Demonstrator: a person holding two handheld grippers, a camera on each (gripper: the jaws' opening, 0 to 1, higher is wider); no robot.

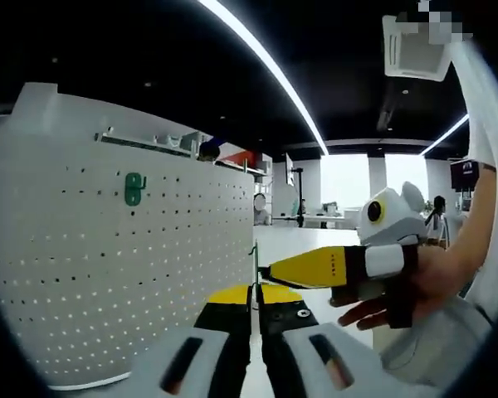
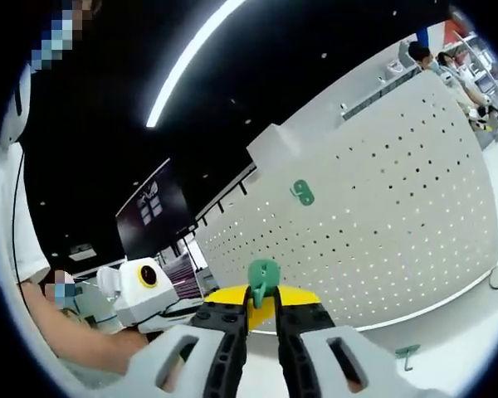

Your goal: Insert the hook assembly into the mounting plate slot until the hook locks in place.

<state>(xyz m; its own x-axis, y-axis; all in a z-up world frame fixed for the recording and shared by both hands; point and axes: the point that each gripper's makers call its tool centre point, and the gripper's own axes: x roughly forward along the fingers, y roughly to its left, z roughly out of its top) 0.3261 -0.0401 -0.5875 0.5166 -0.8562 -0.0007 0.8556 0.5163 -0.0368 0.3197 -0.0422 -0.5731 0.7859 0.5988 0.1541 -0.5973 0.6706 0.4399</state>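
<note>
In the right gripper view, nearest the camera, the right gripper point(image 2: 263, 308) has its fingers point(image 2: 226, 325) drawn narrow on a green hook point(image 2: 264, 282), which stands up between the tips with its head clear above them. Held that way, low on its body, the hook's mounting end stays free to meet the board. Beyond it stands the white pegboard point(image 2: 382, 215), upright on the bench point(image 2: 465, 332), and a mounted green hook point(image 2: 301, 192) already sits high on its face, well apart from the held one. A spare green piece point(image 2: 407, 354) lies on the bench near the board's foot.

In the left gripper view, the left gripper point(image 1: 252, 308) has its fingers point(image 1: 231, 325) nearly together around the pegboard's thin edge point(image 1: 253, 269); this looks like a steadying grip, so the board does not shift when the hook is pushed in. The right gripper point(image 1: 315, 267) comes in from the right, held in a hand point(image 1: 398, 300). Farther left the pegboard point(image 1: 133, 274) face shows the mounted green hook point(image 1: 133, 188). The insertion is not yet made.
</note>
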